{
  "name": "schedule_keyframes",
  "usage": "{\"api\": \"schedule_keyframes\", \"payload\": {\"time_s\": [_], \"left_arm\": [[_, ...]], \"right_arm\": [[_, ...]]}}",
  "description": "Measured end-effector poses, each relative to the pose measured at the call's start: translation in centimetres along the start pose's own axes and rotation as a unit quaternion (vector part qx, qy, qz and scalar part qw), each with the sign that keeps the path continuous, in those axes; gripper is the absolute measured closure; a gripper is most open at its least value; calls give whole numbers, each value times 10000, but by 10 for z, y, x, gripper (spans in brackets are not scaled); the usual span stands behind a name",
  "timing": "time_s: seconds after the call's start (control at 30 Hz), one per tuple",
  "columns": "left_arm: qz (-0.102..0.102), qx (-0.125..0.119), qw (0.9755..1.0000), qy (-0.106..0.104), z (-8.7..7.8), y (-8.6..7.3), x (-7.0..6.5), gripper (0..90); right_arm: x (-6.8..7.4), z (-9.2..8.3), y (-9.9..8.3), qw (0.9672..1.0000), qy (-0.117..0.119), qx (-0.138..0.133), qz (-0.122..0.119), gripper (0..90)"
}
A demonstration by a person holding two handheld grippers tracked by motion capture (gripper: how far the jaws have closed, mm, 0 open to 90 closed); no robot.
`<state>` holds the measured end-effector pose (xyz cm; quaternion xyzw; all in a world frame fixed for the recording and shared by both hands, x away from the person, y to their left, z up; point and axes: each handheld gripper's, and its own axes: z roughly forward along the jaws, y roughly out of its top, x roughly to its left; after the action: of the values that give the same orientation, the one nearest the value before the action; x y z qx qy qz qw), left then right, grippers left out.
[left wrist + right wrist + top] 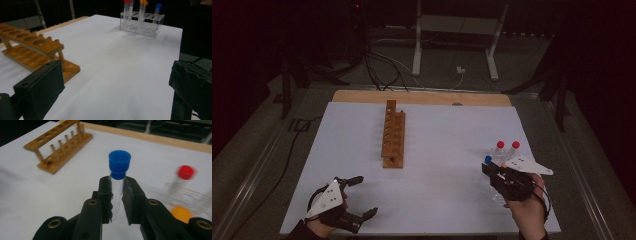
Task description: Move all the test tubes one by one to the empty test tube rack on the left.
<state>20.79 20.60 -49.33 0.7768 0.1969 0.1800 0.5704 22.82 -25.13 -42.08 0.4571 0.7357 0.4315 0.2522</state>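
My right gripper (117, 192) is shut on a clear tube with a blue cap (119, 162), which stands upright between its jaws. In the high view that gripper (490, 169) sits at the table's right, just in front of two red-capped tubes (500, 145). These stand in a clear plastic rack (141, 25) together with an orange-capped tube (143, 3). An empty wooden tube rack (393, 134) lies near the table's middle. My left gripper (368, 195) rests open at the front left with nothing between its jaws.
A white sheet (437, 200) covers the table, with a wooden strip (422, 97) along the far edge. Cables and a metal stand's legs (454, 45) lie on the floor beyond. Wide bare sheet separates the two racks.
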Motion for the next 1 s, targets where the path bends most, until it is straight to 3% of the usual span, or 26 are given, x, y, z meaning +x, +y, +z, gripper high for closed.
{"api": "schedule_keyframes", "payload": {"time_s": [0.23,0.27,0.37,0.4,0.43,0.47,0.67,0.8,0.93,1.0], "left_arm": [[116,-179,9993,-301,10,17,-5,6],[141,-199,9986,-461,15,25,-5,6],[107,-214,9977,-634,20,34,-4,7],[79,-170,9970,-750,24,40,-5,7],[-33,-69,9950,-996,31,50,-5,6],[-33,-69,9950,-996,31,50,-5,7],[-110,-222,9897,-1408,52,75,-7,6],[-63,-198,9876,-1554,70,94,-7,6],[-4,-105,9885,-1506,86,107,-8,7],[-6,-129,9890,-1472,94,113,-10,53]], "right_arm": [[18,12,2,9994,268,72,-197,768],[22,15,3,9990,351,87,-260,768],[31,19,3,9981,501,77,-361,767],[34,20,3,9978,548,59,-374,767],[36,21,3,9975,609,58,-359,767],[39,22,3,9970,676,59,-363,767],[53,25,1,9947,902,100,-484,767],[61,26,-2,9932,1019,125,-557,767],[66,27,-4,9918,1117,135,-604,767],[68,27,-4,9913,1150,125,-620,767]]}}
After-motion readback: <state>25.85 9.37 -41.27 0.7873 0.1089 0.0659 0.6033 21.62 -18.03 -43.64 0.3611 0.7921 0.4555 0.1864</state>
